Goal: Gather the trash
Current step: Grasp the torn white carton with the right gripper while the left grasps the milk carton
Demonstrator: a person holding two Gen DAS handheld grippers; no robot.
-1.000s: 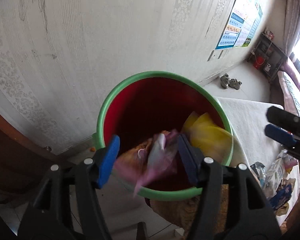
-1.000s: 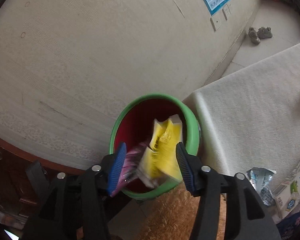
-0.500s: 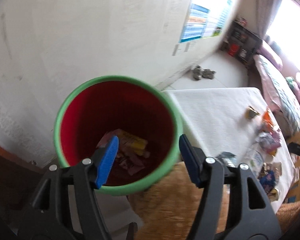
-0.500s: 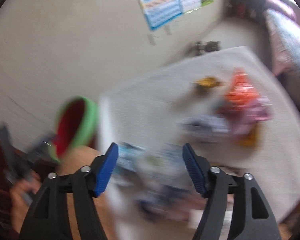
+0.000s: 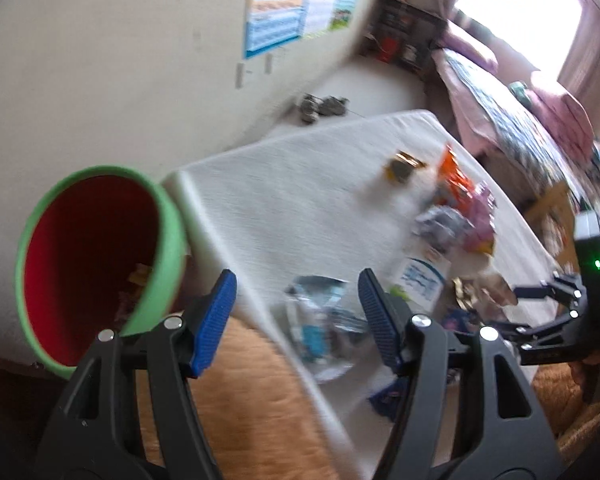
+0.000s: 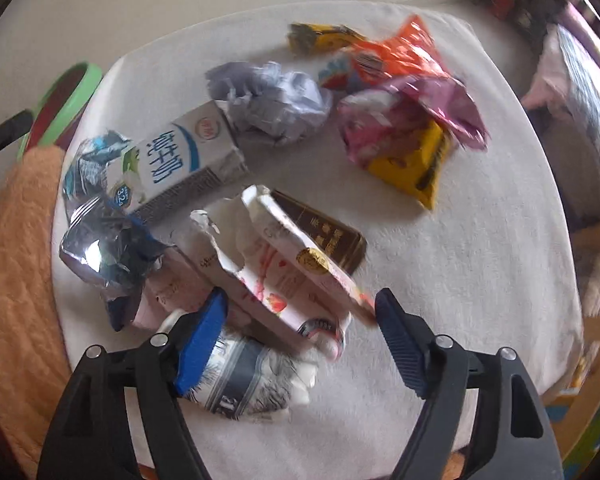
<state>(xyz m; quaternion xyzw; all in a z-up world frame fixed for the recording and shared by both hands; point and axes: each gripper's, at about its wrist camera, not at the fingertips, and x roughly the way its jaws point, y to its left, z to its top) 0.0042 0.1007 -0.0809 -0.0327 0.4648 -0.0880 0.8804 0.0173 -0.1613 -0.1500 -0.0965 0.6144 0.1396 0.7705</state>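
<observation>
A green-rimmed bucket (image 5: pixel 100 264) with a red inside stands at the corner of the white-covered table (image 5: pixel 292 200), with wrappers at its bottom. My left gripper (image 5: pixel 296 284) hangs open and empty above the table's near edge, over a silver-blue wrapper (image 5: pixel 320 320). My right gripper (image 6: pixel 300 300) points down, open, just above a torn pink-and-white carton (image 6: pixel 284 264); its pads are not pressing it. Around this lie a milk carton (image 6: pixel 180 156), crumpled paper (image 6: pixel 276 100), an orange wrapper (image 6: pixel 396 52), a pink wrapper (image 6: pixel 404 120), a yellow packet (image 6: pixel 412 168) and a brown box (image 6: pixel 324 236).
An orange fuzzy blanket (image 6: pixel 16 260) lies between the bucket (image 6: pixel 68 92) and the table (image 6: pixel 460 260). A foil wrapper (image 6: pixel 100 252) sits at the table's left edge. Shoes (image 5: pixel 320 106) lie on the floor by the wall; a bed (image 5: pixel 520 120) stands beyond the table.
A pink wrapper and a yellow one dropped from the left and right jaws into the bucket. Both grippers then swung away to the table, the right one tipping down over the trash pile.
</observation>
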